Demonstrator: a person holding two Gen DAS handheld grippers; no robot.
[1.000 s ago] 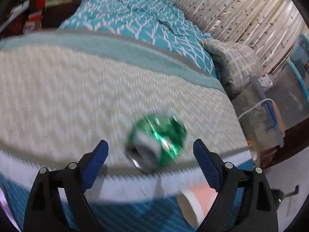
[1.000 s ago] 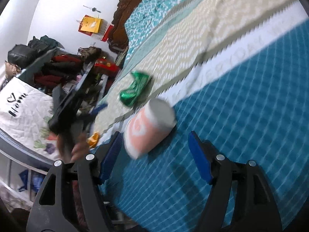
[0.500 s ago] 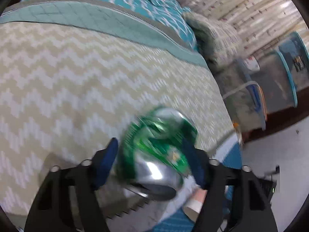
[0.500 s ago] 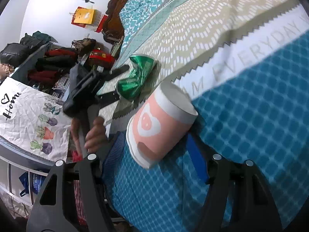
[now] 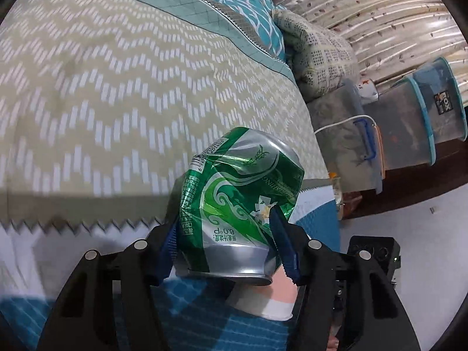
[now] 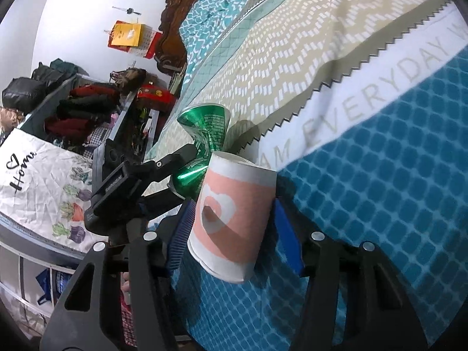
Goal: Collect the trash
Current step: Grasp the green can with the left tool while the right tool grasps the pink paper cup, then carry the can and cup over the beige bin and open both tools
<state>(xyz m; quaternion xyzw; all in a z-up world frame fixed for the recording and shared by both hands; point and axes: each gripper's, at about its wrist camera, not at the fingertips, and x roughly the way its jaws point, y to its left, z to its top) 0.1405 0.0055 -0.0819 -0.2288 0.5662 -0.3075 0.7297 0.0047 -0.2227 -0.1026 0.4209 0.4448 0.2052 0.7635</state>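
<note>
Left wrist view: left tool (image 5: 226, 244) clenched on crumpled green can (image 5: 237, 204); right tool (image 6: 232, 238) gripping pink paper cup (image 6: 232, 219).

patterned bedspread (image 5: 117, 87), carved dark headboard (image 6: 175, 20), curtains (image 5: 365, 8), stacked plastic bins (image 5: 415, 117), white wall (image 6: 87, 5).

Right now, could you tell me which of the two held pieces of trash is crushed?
The green can in the left gripper is crushed; the pink paper cup in the right gripper keeps its shape.
</note>
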